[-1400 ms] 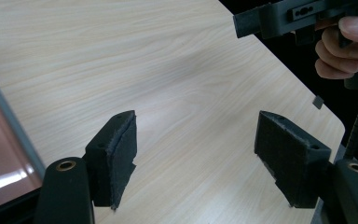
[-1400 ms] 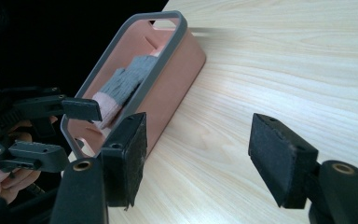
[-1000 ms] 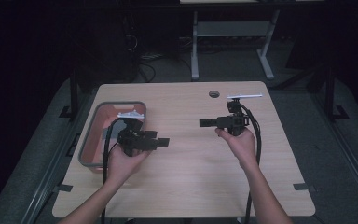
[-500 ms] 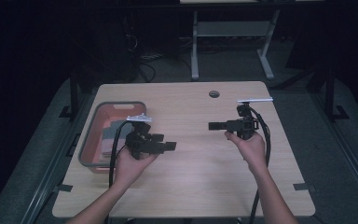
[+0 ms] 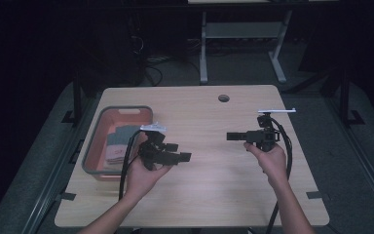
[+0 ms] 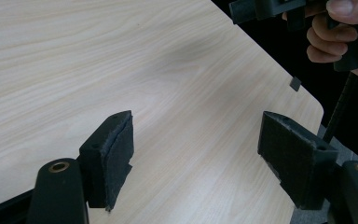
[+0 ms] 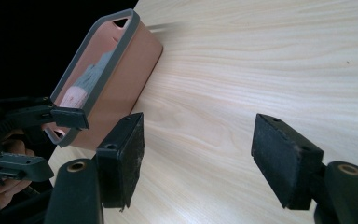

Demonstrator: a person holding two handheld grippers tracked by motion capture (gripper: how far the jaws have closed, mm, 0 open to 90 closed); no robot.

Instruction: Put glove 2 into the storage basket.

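My left gripper (image 5: 179, 151) hovers over the wooden table (image 5: 209, 195) just right of a pink bin with a grey rim (image 5: 126, 109). It points right. In the left gripper view its jaws (image 6: 198, 126) stand open over bare wood, with nothing between them. My right gripper (image 5: 233, 136) is held over the right half of the table and points left toward the other one. Its jaws (image 7: 200, 126) are open too and hold nothing. Folded grey and pale pink cloths (image 5: 117, 144) lie in the bin.
A round cable hole (image 5: 223, 98) sits near the table's far edge. In the right gripper view the bin (image 7: 130, 60) lies at the left with the left gripper (image 7: 32, 116) in front of it. A table corner (image 6: 314, 109) shows in the left gripper view.
Both hands have shifted to the right and a little toward the near edge. The left gripper has left the bin's side. Both pairs of jaws stay open.
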